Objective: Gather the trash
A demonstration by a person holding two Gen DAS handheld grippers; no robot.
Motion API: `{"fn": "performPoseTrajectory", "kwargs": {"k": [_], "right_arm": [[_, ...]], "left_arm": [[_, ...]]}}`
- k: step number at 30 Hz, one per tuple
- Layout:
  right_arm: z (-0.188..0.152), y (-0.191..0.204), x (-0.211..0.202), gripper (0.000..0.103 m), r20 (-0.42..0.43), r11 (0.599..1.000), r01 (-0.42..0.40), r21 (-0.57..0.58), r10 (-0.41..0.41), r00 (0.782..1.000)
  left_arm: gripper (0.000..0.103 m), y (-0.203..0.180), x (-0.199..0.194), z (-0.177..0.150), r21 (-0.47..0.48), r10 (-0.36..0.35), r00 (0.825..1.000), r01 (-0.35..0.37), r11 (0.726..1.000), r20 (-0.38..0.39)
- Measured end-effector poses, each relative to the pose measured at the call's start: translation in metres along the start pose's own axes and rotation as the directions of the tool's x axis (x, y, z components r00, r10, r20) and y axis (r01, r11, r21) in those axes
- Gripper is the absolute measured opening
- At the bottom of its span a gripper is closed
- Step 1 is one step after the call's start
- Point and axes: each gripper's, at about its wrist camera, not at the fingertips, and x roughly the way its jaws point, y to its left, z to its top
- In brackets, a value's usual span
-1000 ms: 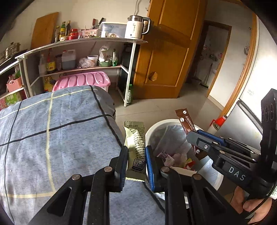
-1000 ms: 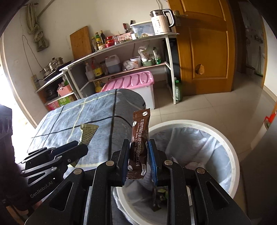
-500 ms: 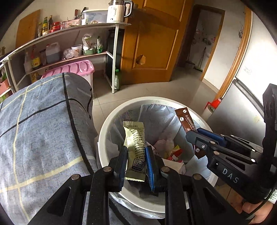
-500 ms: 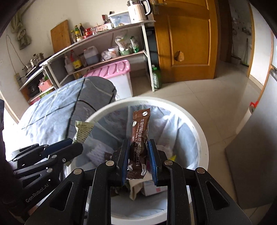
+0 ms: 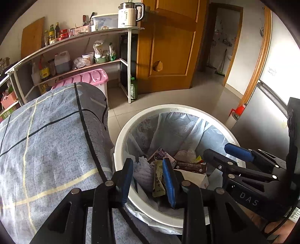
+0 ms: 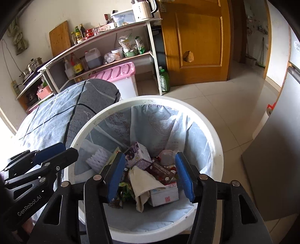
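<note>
Home kitchen. Open shelving rack (image 6: 105, 47) holds oil jug (image 6: 92, 57), sauce bottles (image 6: 79, 32), electric kettle (image 5: 129, 14); cutting board (image 6: 59, 36) leans on wall; steamer pot (image 6: 32, 64) at side. Wooden door (image 6: 196, 39), tiled floor (image 6: 215, 101), refrigerator (image 5: 266, 116).

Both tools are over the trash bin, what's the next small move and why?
Probably lift both tools back toward the table. The left tool and right tool are open over the trash bin, and the green wrapper and brown wrapper lie inside.
</note>
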Motion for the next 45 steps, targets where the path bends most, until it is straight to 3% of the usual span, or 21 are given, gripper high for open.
{"fn": "performPoseTrajectory", "kwargs": {"k": [14, 20, 25, 29, 45], "right_arm": [[-0.021, 0.027, -0.066, 0.056, 0.158, 1.000, 0.012, 0.003, -0.013, 0.987], [-0.040, 0.043, -0.097, 0.056, 0.216, 0.999, 0.046, -0.021, -0.040, 0.976], [-0.058, 0.050, -0.120, 0.056, 0.239, 0.998, 0.052, -0.019, -0.046, 0.970], [-0.072, 0.055, -0.134, 0.056, 0.259, 0.997, 0.069, -0.017, -0.062, 0.964], [-0.101, 0.065, -0.161, 0.056, 0.303, 0.998, 0.060, -0.021, -0.051, 0.952]], "left_arm": [[0.032, 0.009, -0.068, -0.020, -0.001, 0.111, 0.983, -0.112, 0.994, 0.145], [0.032, 0.013, -0.103, -0.038, -0.022, 0.112, 0.972, -0.110, 0.994, 0.206], [0.039, 0.008, -0.124, -0.056, 0.000, 0.183, 0.955, -0.188, 0.982, 0.233], [0.041, 0.008, -0.142, -0.070, -0.009, 0.130, 0.959, -0.132, 0.991, 0.251], [0.042, -0.008, -0.175, -0.090, 0.012, 0.145, 0.938, -0.157, 0.988, 0.314]]}}
